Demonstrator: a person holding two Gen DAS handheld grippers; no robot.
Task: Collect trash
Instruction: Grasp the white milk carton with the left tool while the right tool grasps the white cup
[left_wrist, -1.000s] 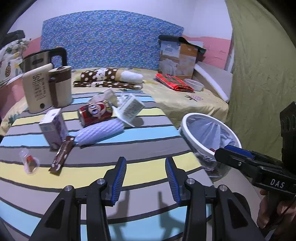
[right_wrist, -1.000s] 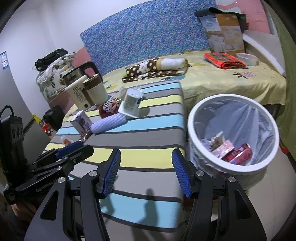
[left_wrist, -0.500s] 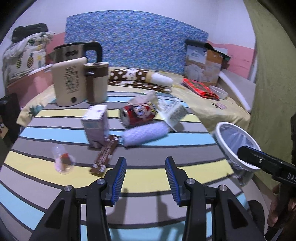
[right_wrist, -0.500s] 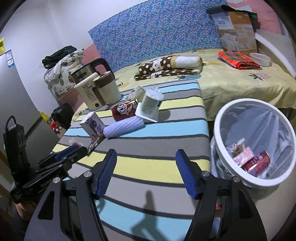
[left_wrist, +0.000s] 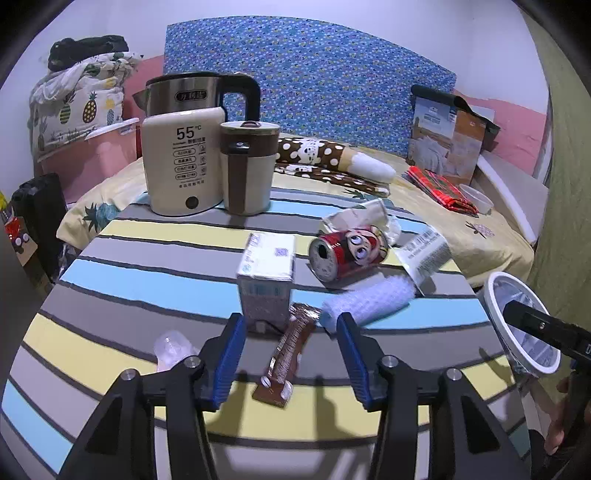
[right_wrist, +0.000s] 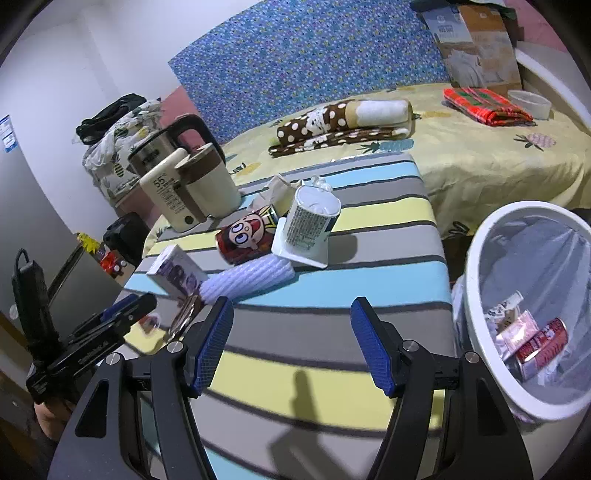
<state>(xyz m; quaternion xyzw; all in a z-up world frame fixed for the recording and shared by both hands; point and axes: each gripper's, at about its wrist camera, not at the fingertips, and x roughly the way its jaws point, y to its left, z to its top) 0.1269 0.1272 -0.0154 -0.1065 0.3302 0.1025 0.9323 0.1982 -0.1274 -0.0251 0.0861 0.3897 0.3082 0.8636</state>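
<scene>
Trash lies on the striped table (left_wrist: 110, 280): a brown snack bar wrapper (left_wrist: 286, 354), a small milk carton (left_wrist: 267, 277), a red cartoon can (left_wrist: 347, 251), a pale blue foam sleeve (left_wrist: 369, 301), a white yogurt cup (left_wrist: 424, 254), a clear jelly cup (left_wrist: 171, 347). My left gripper (left_wrist: 291, 362) is open, its jaws standing either side of the wrapper just above it. My right gripper (right_wrist: 295, 343) is open and empty over the table's near part. The white trash bin (right_wrist: 480, 236) at the table's right holds a red can (right_wrist: 541, 343) and wrappers.
A kettle (left_wrist: 192, 147) and a beige-brown mug (left_wrist: 249, 170) stand at the table's back left. Behind is a bed with a spotted pillow (left_wrist: 332, 158), a red cloth (left_wrist: 439, 188) and a box (left_wrist: 447, 140). A green curtain hangs at the right.
My left gripper has swung left and forward toward the trash; the wrapper now lies between its jaws. My right gripper has opened wider and drawn slightly left of the bin.
</scene>
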